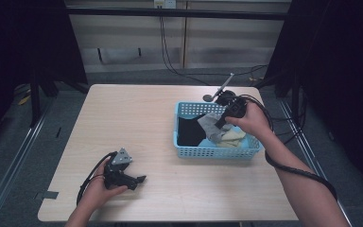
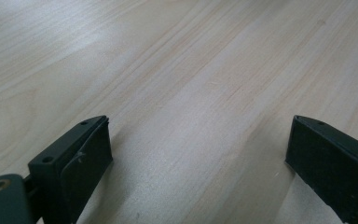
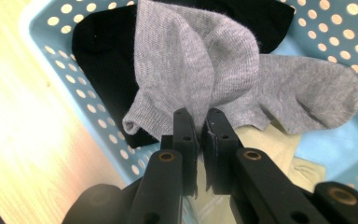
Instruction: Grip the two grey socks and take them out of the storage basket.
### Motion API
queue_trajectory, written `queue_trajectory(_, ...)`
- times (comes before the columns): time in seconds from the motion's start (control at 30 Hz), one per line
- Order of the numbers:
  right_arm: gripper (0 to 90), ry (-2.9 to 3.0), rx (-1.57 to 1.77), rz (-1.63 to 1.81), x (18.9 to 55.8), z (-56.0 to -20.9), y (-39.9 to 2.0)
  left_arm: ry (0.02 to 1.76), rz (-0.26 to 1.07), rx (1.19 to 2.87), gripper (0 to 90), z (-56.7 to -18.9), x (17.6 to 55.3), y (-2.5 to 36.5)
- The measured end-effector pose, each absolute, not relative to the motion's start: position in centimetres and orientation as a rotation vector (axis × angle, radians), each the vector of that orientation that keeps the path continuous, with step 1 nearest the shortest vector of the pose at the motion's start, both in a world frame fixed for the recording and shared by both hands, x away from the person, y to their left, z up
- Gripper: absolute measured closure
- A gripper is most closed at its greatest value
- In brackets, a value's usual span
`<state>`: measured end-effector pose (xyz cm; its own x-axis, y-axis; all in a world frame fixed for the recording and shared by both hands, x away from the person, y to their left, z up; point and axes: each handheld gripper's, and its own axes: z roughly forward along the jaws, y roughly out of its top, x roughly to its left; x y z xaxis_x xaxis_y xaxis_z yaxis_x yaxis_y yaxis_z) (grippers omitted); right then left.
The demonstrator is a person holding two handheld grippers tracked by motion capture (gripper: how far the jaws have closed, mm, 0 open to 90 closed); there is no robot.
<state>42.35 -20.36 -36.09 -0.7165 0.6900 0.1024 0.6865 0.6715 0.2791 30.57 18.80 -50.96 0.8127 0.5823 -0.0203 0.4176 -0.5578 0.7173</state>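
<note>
We see the right gripper [image 3: 199, 122] pinched tight on a fold of a grey sock [image 3: 223, 74], its two black jaws almost meeting with only the cloth between them; in the high view this same right gripper [image 1: 221, 124] hangs over the light-blue basket [image 1: 217, 152], held in the person's right hand [image 1: 251, 119]; the grey sock [image 1: 210, 125] droops from the jaws, its toe end spread toward the basket's perforated wall in the right gripper view. Beneath it lies a black sock [image 3: 100, 56], pressed against the near-left wall of the basket [image 3: 51, 51]; a pale cream sock [image 3: 265, 144] lies just beside and under the grey one; in the high view the black sock [image 1: 190, 131] fills the basket's left part and the cream sock [image 1: 232, 137] its right.

Well apart, near the table's front-left corner, we find the left gripper [image 1: 139, 179] resting in the left hand [image 1: 97, 189]; its jaws stand wide apart with bare wood of the table [image 2: 191, 93] between them and nothing held; a black cable loops from it.
</note>
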Motion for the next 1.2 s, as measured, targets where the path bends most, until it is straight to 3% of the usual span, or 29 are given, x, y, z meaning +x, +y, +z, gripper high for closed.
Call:
queue_trajectory(0.57,84.5,2.894,1.107,0.436,40.7,-33.2,-20.5,0.731,0.282,2.244,6.1,-51.0,30.6,18.8)
queue_trajectory(1.2,84.2,2.970,0.951,0.472,38.1,-32.3,-18.9,0.730,0.285,2.243,6.1,-51.0,30.6,18.8)
